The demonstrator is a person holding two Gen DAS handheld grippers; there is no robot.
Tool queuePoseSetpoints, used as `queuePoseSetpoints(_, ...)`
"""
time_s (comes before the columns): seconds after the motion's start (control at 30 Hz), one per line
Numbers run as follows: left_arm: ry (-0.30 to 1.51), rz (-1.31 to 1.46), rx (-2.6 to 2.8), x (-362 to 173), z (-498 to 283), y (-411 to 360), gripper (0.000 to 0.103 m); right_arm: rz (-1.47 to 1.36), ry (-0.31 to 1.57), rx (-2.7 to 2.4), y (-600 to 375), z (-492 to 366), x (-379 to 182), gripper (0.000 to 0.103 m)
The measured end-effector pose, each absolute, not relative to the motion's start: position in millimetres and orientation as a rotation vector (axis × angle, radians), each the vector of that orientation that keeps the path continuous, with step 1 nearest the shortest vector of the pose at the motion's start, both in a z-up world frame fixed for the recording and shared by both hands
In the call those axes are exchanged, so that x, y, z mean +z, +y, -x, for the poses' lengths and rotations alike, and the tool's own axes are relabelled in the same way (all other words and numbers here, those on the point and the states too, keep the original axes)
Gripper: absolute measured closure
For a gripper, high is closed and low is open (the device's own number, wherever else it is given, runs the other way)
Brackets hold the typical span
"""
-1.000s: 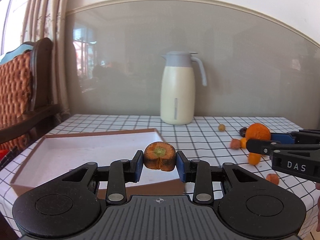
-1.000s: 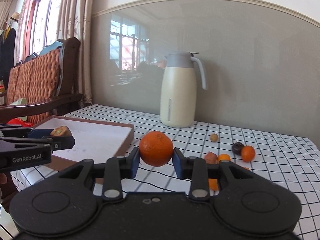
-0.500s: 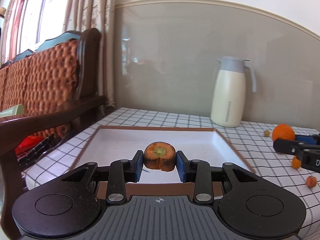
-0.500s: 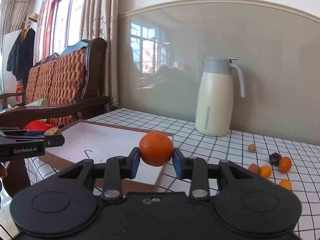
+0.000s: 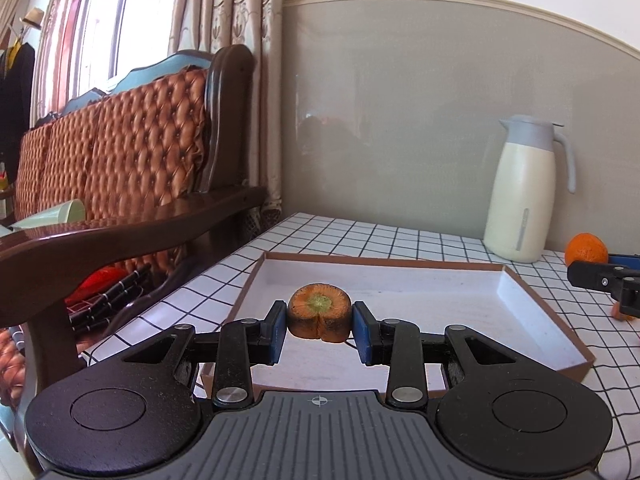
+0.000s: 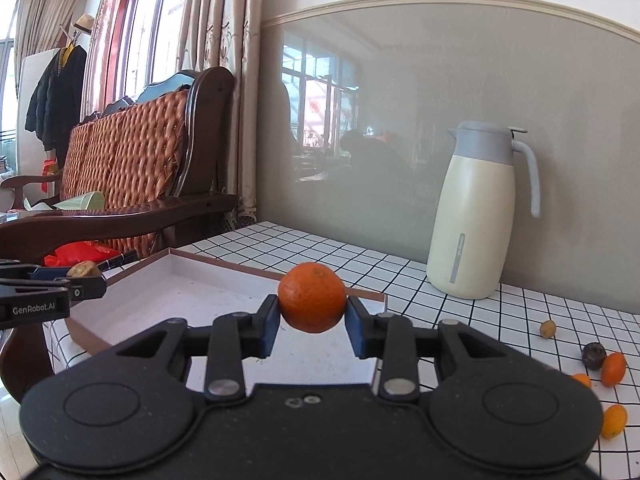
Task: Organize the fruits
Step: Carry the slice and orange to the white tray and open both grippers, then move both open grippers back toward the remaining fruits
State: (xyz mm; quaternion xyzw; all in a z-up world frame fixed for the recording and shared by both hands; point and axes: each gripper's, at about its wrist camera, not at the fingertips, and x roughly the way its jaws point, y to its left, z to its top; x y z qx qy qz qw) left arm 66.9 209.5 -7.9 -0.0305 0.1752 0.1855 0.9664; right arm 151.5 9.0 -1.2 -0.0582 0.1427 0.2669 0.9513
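Observation:
My left gripper (image 5: 319,322) is shut on a carrot piece (image 5: 319,315), held over the near edge of the shallow brown box (image 5: 548,328) with a white inside. My right gripper (image 6: 311,316) is shut on an orange (image 6: 311,297), held above the box's near right corner (image 6: 380,304). In the left wrist view the orange (image 5: 586,248) and the right gripper's fingers (image 5: 600,278) show at the far right. In the right wrist view the left gripper's fingers (image 6: 48,292) with the carrot piece (image 6: 83,269) show at the far left.
A cream thermos jug (image 6: 476,216) stands by the wall on the checked tablecloth (image 6: 320,244). Several small fruits (image 6: 612,368) lie at the right of the table. A wooden armchair (image 5: 132,184) stands left of the table.
Both grippers have moved left with their loads: the box now lies straight ahead of the left gripper, and the jug and loose fruits have shifted right in both views.

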Motion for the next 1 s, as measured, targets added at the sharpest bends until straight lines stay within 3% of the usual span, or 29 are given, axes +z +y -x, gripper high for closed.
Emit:
queuePoseSetpoints(0.57, 0.387, 0.118, 0.452, -19.9, -103.8, 247.5, 0.068, 0.087, 0.416, 0.537, 28.5, -221.8, -11.9, 0.076)
queuePoseSetpoints(0.63, 0.393, 0.109, 0.464, -21.9, -107.1, 247.5, 0.068, 0.111, 0.457, 0.559, 34.6, -230.0, -14.2, 0.072)
queuePoseSetpoints(0.67, 0.398, 0.098, 0.47, -23.3, -108.5, 246.2, 0.067, 0.137, 0.48, 0.561, 38.3, -233.3, -16.1, 0.06)
queuePoseSetpoints(0.7, 0.393, 0.089, 0.484, -24.3, -107.8, 243.9, 0.049, 0.15, 0.476, 0.545, 39.6, -233.2, -17.3, 0.044)
queuePoseSetpoints(0.73, 0.375, 0.078, 0.505, -24.1, -105.7, 240.8, 0.027, 0.137, 0.439, 0.516, 36.7, -229.5, -17.9, 0.007)
queuePoseSetpoints(0.77, 0.343, 0.055, 0.527, -23.3, -102.7, 237.2, 0.001, 0.118, 0.396, 0.49, 32.6, -224.6, -17.7, 0.007)
queuePoseSetpoints(1.0, 0.324, 0.034, 0.524, -18.6, -97.6, 233.4, 0.0, 0.08, 0.353, 0.465, 17.5, -222.0, -14.5, 0.006)
